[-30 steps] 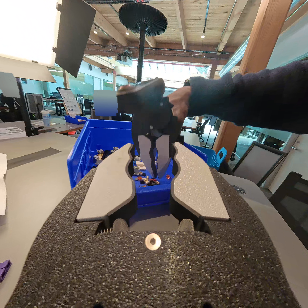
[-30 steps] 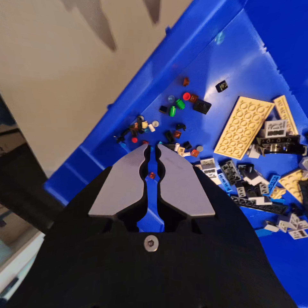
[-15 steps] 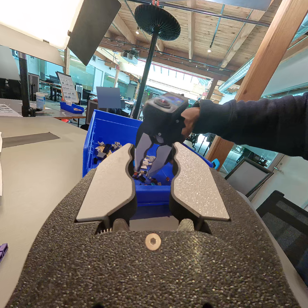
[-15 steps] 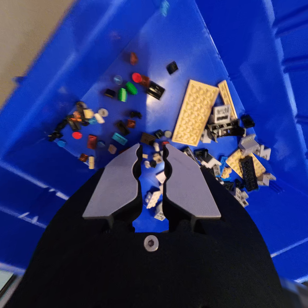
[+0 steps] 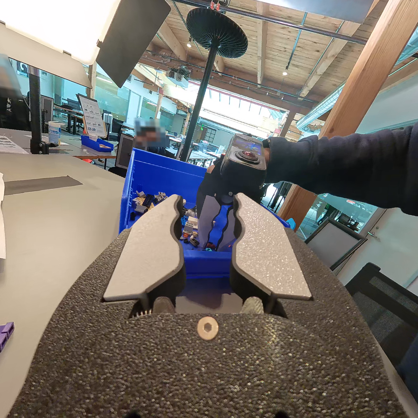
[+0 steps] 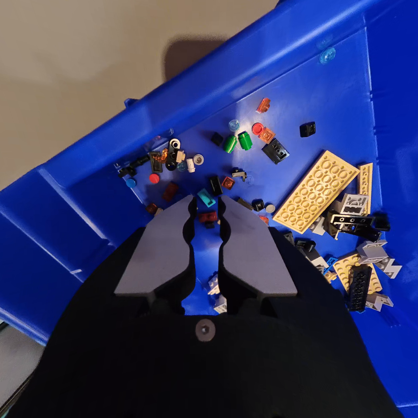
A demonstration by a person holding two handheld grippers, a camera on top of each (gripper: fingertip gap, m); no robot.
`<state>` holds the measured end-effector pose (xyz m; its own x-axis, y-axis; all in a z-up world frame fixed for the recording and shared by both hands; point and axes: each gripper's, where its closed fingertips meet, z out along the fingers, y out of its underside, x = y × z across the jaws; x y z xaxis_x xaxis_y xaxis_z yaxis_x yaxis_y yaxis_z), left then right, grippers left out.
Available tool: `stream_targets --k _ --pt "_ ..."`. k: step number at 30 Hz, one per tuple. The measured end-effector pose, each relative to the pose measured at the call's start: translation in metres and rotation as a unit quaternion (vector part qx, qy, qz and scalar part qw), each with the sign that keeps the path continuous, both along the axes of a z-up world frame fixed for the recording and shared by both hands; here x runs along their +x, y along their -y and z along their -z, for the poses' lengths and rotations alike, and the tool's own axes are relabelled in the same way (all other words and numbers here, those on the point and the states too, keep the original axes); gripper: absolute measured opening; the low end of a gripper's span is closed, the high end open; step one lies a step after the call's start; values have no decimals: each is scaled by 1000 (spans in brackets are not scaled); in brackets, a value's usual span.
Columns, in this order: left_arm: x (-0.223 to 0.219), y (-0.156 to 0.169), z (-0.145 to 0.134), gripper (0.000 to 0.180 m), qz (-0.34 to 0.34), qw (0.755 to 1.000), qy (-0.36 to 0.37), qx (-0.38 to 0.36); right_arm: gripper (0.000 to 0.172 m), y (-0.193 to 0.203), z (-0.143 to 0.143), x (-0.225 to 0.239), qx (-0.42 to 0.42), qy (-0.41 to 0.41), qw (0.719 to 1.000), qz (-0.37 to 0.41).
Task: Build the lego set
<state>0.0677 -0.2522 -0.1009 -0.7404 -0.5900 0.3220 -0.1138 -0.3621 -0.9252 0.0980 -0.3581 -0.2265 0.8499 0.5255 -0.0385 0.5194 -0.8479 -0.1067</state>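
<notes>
My right gripper (image 6: 205,201) hangs parted and empty in the blue bin (image 6: 113,217) — a dark red brick (image 6: 208,216) lies crosswise between its fingers, the teal brick (image 6: 205,197) just beyond — while my left gripper (image 5: 207,203) waits open outside the near wall.

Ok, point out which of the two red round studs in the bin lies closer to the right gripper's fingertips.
The red stud beside the blue round stud, left of the fingertips; the other red stud lies farther off beside the green cylinders.
</notes>
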Motion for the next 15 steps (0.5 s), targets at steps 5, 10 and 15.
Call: stream_targets --k 5,10,15 --pt "1 -2 0 43 1 1000 -6 -5 13 1 3 0 -10 12 1000 -1" --pt "1 -2 1 43 2 1000 -7 -5 14 -1 4 0 -10 14 1000 5" --pt "0 -2 0 43 3 1000 -7 -5 3 0 5 -1 -15 14 1000 10"
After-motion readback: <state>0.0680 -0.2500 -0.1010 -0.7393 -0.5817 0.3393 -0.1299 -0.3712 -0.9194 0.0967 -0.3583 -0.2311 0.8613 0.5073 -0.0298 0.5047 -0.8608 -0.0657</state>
